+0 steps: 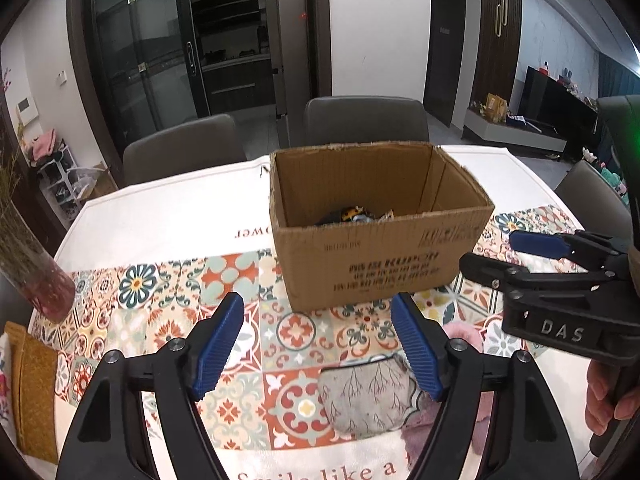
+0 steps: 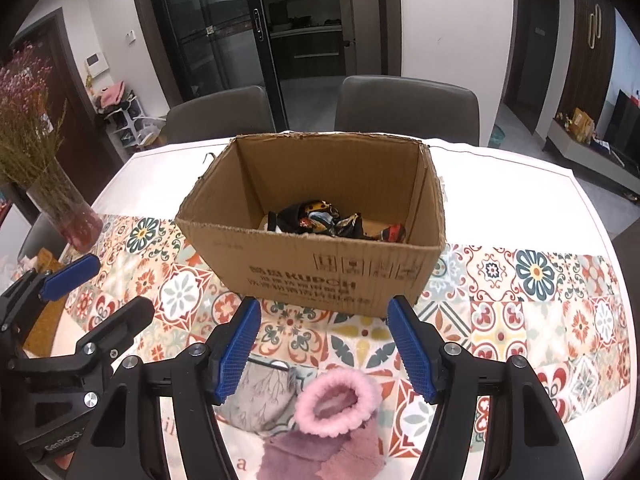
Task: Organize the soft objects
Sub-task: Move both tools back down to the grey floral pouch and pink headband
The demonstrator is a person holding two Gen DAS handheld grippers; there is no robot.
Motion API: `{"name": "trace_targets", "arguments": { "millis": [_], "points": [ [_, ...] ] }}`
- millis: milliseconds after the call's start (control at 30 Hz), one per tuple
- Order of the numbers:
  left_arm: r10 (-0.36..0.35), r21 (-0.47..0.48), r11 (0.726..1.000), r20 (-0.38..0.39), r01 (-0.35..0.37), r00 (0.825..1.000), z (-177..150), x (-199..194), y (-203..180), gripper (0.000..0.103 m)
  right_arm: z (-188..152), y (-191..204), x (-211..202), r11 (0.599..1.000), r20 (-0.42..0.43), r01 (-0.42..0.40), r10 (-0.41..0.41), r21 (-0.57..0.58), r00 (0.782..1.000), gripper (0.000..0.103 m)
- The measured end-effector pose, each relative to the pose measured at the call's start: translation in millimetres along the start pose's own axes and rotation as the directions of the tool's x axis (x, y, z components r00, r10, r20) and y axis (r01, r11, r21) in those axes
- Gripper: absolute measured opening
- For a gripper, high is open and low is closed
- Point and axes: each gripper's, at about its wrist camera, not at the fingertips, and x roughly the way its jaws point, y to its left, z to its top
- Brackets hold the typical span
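while both grippers hang over the near edge of the table, the cardboard box [image 2: 320,216] is the anchor: open top, mid-table on the tiled-pattern tablecloth [image 2: 520,312]. printed text on its near face is upside down; "kubon"-like letters partly readable, the rest too small to tell. a dark patterned cloth [image 2: 320,218] with yellow and orange lies crumpled inside the box on its floor.

left gripper [image 1: 318,350]: jaws spread, nothing between the blue pads. right gripper [image 2: 326,350]: jaws spread too, nothing pinched. seen from the left wrist view, the right gripper's body reads "das"; from the right wrist view, the left gripper's body reads "genrobot".

nearer the camera than the box, on the tablecloth: a grey pouch with a branch print [image 1: 366,394], and just beside it a pink fuzzy sock [image 2: 334,404] lying on a mauve towel-like cloth [image 2: 320,454]. neither gripper touches them.

tablecloth print: "smile like a" at the near edge, "...wer" upside down left of the box. a glass vase with dried flowers [image 2: 66,208] stands left of the box, well apart.
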Motion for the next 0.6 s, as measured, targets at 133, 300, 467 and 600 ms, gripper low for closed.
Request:
{"name": "trace_targets", "arguments": {
  "millis": [133, 300, 467, 600],
  "points": [
    [-0.015, -0.008, 1.0, -0.023, 0.014, 1.0, -11, 2, -2, 0.076, -9, -1, -1, 1.0, 0.001, 0.013, -0.013, 0.002, 1.0, 0.067],
    [-0.002, 0.01, 1.0, -0.039, 0.003, 0.999, -22, 4, -6, 0.076, -23, -5, 0, 0.999, -0.009, 0.027, -0.027, 0.018, 1.0, 0.067],
    [-0.02, 0.023, 1.0, -0.062, 0.021, 0.998, -35, 6, -11, 0.078, -41, -6, 3, 0.999, -0.029, 0.027, -0.026, 0.026, 0.999, 0.067],
    [-0.027, 0.025, 0.999, -0.076, 0.029, 0.997, -43, 8, -15, 0.078, -50, -9, 5, 0.999, -0.041, 0.016, -0.014, 0.05, 0.999, 0.067]
  ]
}}
